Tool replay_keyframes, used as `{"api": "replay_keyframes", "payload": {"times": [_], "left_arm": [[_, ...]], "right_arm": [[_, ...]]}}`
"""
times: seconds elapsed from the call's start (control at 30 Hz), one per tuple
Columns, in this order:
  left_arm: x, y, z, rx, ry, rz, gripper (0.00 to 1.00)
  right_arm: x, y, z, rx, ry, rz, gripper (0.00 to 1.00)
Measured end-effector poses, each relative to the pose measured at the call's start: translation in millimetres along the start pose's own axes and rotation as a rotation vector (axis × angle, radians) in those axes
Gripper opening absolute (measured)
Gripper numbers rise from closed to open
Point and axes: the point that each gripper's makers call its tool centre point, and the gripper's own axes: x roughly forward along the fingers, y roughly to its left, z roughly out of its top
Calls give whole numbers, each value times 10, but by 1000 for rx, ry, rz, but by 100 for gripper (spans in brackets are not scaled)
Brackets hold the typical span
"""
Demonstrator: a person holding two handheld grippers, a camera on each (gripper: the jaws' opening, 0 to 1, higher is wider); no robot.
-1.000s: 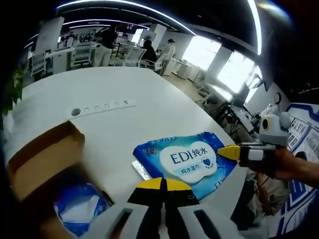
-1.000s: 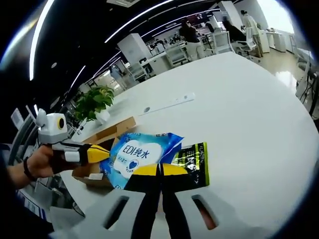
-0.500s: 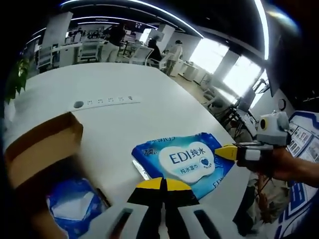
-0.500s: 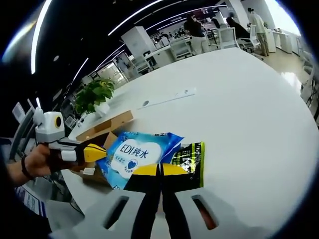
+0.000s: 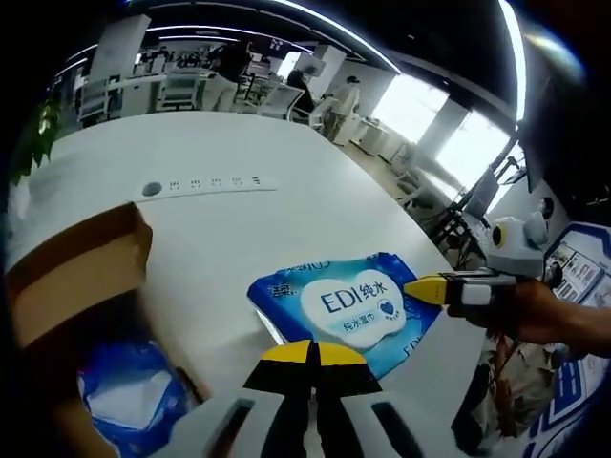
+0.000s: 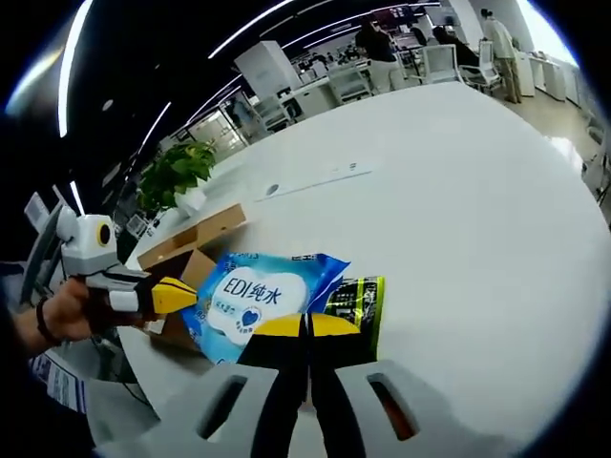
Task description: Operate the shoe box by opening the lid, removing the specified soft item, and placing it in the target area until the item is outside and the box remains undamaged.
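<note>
Barely shifted, both grippers stay closed: right gripper point(image 6: 307, 324) pinches wipes pack point(image 6: 253, 301), lengthwise toward empty left gripper point(image 6: 177, 296).

Brown cardboard shoe box point(image 5: 72, 277): cut off by the dark rim at the left gripper view's left and bottom; its near end is blurred.
Crumpled blue and white plastic bag point(image 5: 129, 396) inside the box: soft, out of focus, contents unreadable.
Blue wet-wipe pack with white label point(image 5: 348, 305): near edge hidden behind the left tool's point(image 5: 308, 355) yellow tips.
Black and yellow-green flat packet point(image 6: 358, 305): mostly covered by the wipe pack and the right tool point(image 6: 307, 327); its print is too small to read.
Round white bench point(image 6: 458, 210): far sockets strip too small to make out.
People at the far desks: tiny, blurred.
</note>
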Motion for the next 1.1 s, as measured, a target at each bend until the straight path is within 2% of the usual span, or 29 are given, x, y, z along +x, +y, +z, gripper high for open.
{"api": "replay_keyframes", "payload": {"times": [0.33,0.57,0.9,1.1], "left_arm": [[138,-28,-71,-15,10,2,0],[244,8,-216,-27,30,16,0],[310,25,-342,-30,49,35,0],[352,18,-389,-34,57,31,0]], "right_arm": [[98,-183,-59,-3,26,-18,0],[182,-254,-158,-11,48,-30,0],[250,-325,-247,-34,65,-39,0],[256,-394,-248,-17,41,-71,0]]}}
